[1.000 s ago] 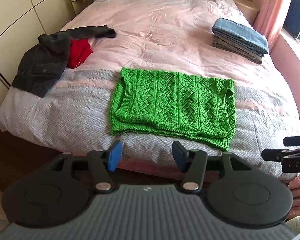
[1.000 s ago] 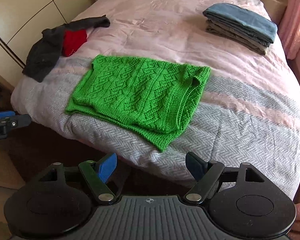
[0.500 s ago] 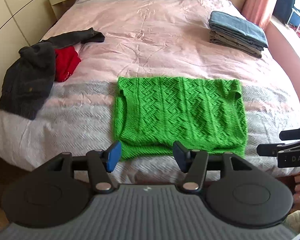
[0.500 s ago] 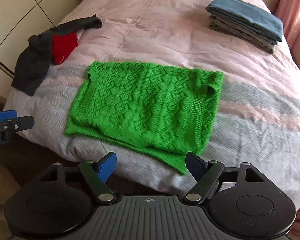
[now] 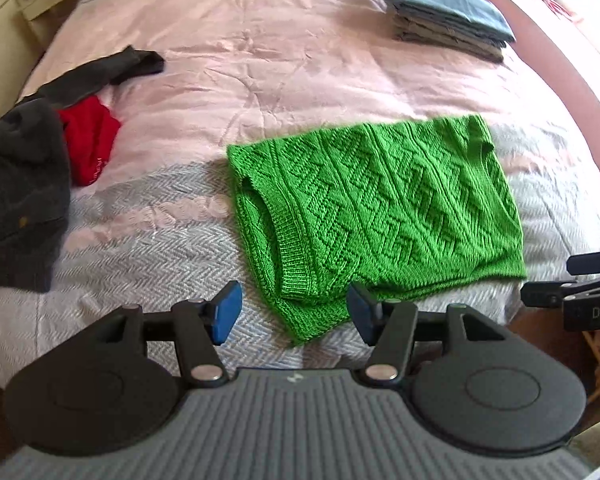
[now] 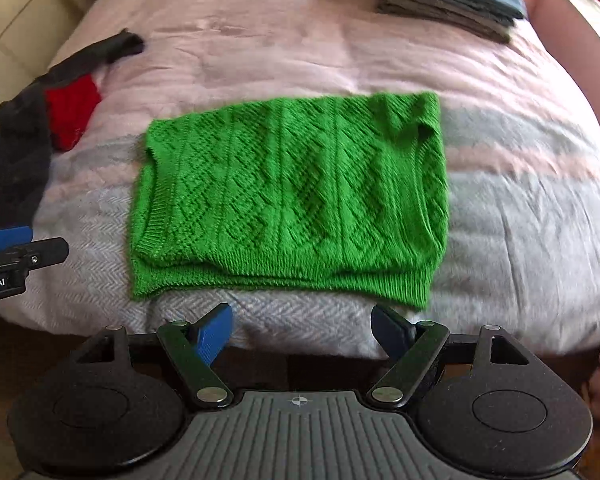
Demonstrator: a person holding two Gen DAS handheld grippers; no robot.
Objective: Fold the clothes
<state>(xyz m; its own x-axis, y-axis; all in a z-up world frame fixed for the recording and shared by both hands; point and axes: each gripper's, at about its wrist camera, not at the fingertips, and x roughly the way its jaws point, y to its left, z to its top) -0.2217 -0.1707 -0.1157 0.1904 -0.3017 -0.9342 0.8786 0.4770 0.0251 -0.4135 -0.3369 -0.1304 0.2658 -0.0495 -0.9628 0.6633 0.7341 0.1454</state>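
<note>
Left gripper point(image 5: 294, 312) nearest, jaws wide apart, empty, near corner of green sweater point(image 5: 380, 208) between its pads. Right gripper point(image 6: 302, 330) jaws spread too, holding nothing, just short of sweater hem. Sweater folded, flat on bed point(image 6: 520, 220) near front edge. Left: dark garment point(image 5: 20, 192) partly covering red cloth point(image 5: 90, 144), shapes unclear. Far right: stack of folded clothes point(image 5: 448, 16), blurred, cut off in right view.
</note>
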